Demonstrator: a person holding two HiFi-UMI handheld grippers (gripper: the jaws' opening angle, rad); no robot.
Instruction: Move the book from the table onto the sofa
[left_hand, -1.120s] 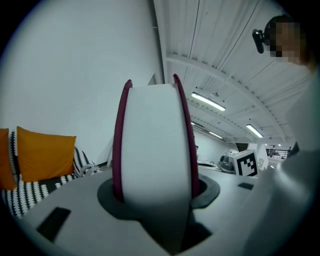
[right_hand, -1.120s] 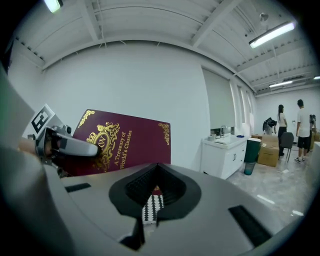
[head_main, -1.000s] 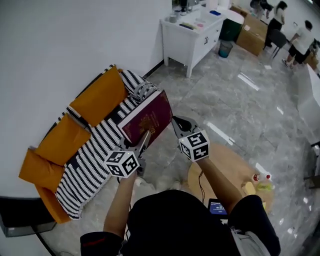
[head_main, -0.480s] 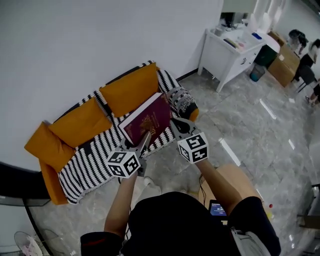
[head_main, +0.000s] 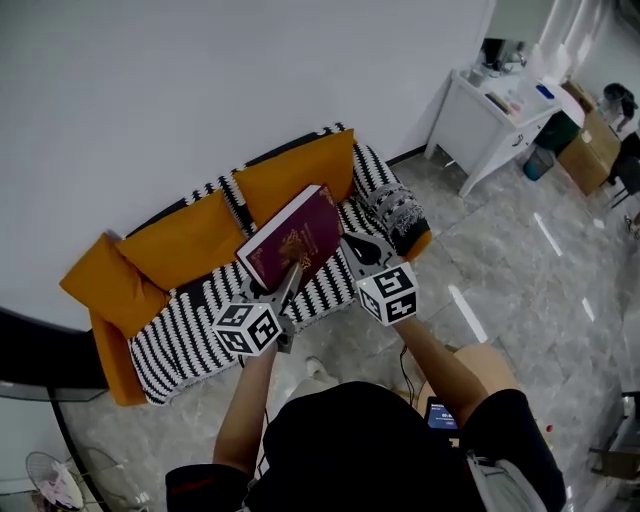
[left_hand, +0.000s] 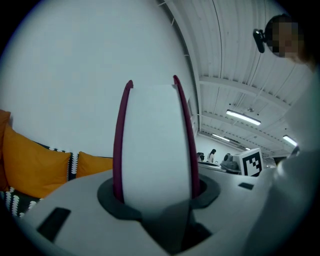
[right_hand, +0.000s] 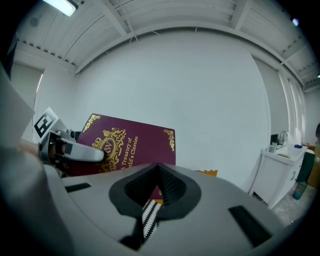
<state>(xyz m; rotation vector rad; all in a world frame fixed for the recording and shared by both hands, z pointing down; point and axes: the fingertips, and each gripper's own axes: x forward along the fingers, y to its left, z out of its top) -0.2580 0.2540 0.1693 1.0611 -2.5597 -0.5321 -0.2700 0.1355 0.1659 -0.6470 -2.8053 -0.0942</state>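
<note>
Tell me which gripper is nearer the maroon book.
Left. The left gripper is clamped on the book at its near edge, pages between its jaws. The right gripper, jaws shut, sits just off the book's right side; contact cannot be told.

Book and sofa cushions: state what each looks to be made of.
Book: stiff board cover, probably cloth or leatherette, matt maroon with gilt stamped lettering; pages white paper, plain edge. Cushions: woven fabric by the look, matt orange, soft rounded corners; weave too small to tell.
</note>
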